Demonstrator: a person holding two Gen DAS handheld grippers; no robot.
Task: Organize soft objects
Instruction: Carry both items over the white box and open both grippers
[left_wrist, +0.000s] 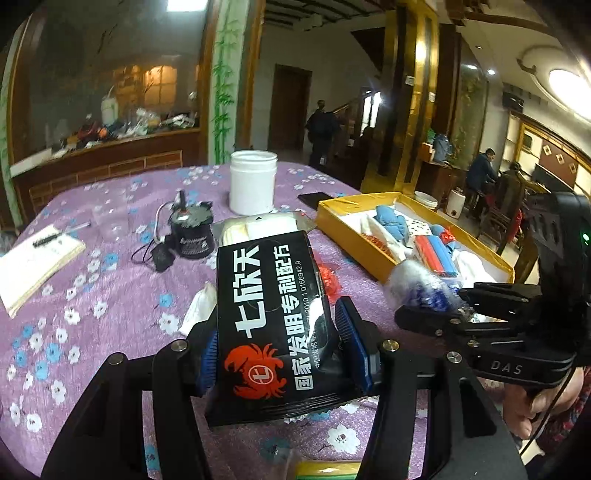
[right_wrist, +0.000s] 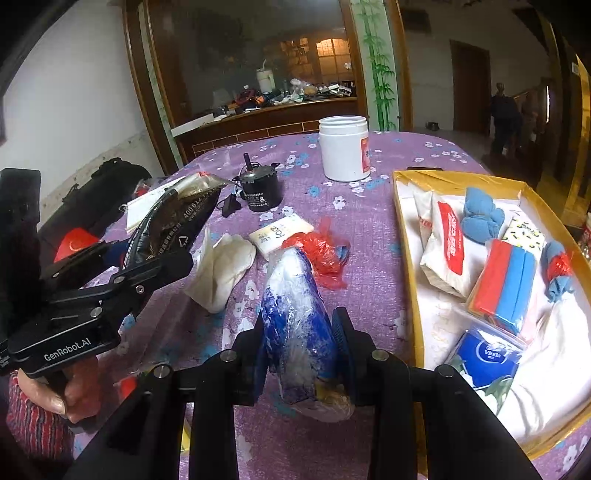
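Purple floral cloth, nubbly and slightly wrinkled, covers the round surface (left_wrist: 122, 280). Left tool (left_wrist: 275, 350) pinches a glossy black foil pouch (left_wrist: 273, 321) with a red crab print between its ribbed blue pads, lifted clear of the cloth. Right tool (right_wrist: 303, 350) pinches a crinkly blue-and-white plastic-wrapped bundle (right_wrist: 295, 325), tapering away from the pads. Just beyond it lie a crumpled red plastic bag (right_wrist: 323, 254), a limp white cloth (right_wrist: 221, 269) and a flat white packet (right_wrist: 282, 234). Further off stand a black cylindrical motor (right_wrist: 258, 192) and a smooth white jar (right_wrist: 343, 147). To the right sits a shallow yellow-rimmed box (right_wrist: 406, 258), already crowded with tissue packs and blue cloths; bare cloth lies between its rim and the bundle.
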